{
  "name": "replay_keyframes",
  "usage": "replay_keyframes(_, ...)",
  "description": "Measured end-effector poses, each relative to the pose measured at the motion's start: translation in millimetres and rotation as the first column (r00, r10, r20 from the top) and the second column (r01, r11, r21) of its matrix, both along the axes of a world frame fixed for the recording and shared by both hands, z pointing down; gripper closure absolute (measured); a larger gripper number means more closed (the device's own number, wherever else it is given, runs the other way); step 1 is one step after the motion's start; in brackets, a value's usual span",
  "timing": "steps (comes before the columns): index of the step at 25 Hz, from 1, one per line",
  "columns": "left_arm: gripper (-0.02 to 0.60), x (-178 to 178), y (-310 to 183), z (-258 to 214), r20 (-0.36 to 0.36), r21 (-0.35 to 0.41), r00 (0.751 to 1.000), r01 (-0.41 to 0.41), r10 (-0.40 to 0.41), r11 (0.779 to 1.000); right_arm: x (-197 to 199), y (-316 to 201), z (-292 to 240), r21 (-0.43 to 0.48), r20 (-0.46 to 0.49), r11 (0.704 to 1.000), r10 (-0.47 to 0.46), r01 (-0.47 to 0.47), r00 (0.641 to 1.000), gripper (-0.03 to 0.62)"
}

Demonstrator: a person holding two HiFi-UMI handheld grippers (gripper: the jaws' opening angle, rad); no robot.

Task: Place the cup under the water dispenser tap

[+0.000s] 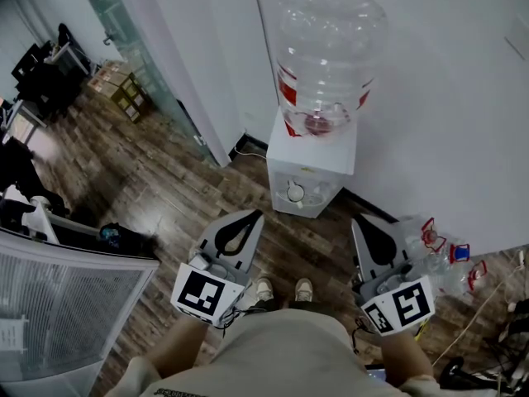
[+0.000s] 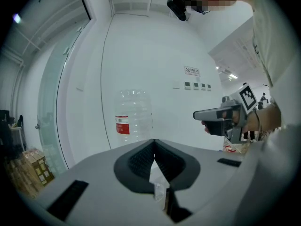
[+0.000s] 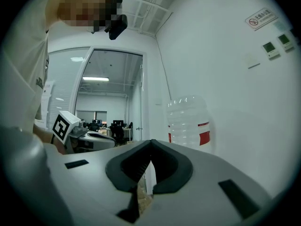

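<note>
A white water dispenser (image 1: pixel 321 151) stands against the wall with a big clear bottle (image 1: pixel 331 48) on top. A round white thing (image 1: pixel 295 193), possibly a cup seen from above, sits in its tap recess. My left gripper (image 1: pixel 257 214) and right gripper (image 1: pixel 356 220) hover side by side in front of the dispenser, both shut and holding nothing. In the left gripper view the jaws of the left gripper (image 2: pixel 154 141) meet before the bottle (image 2: pixel 133 114), and the right gripper (image 2: pixel 196 115) shows beside it. In the right gripper view the right gripper (image 3: pixel 151 141) is shut too, near the bottle (image 3: pixel 189 121).
Several empty plastic bottles (image 1: pixel 442 255) lie on the wooden floor at the right, with cables beyond them. A glass partition (image 1: pixel 136 48) and cardboard boxes (image 1: pixel 122 89) are at the left. A white mesh panel (image 1: pixel 58 304) stands at the lower left. The person's shoes (image 1: pixel 284 289) are below the grippers.
</note>
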State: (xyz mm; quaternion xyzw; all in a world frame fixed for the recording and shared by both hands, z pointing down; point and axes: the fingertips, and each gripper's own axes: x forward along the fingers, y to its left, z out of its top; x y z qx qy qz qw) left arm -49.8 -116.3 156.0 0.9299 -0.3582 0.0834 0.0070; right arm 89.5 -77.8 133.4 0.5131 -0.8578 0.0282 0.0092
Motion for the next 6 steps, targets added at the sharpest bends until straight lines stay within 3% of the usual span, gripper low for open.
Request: replay_keyframes(6,0.575,1.7,0.6,-1.5,-0.002,0.006,1.0,-0.001,0.001,1.0,0.1,-0.6,1.2,-0.007,-0.009,1.0,-0.014,0.014,1.0,0.588)
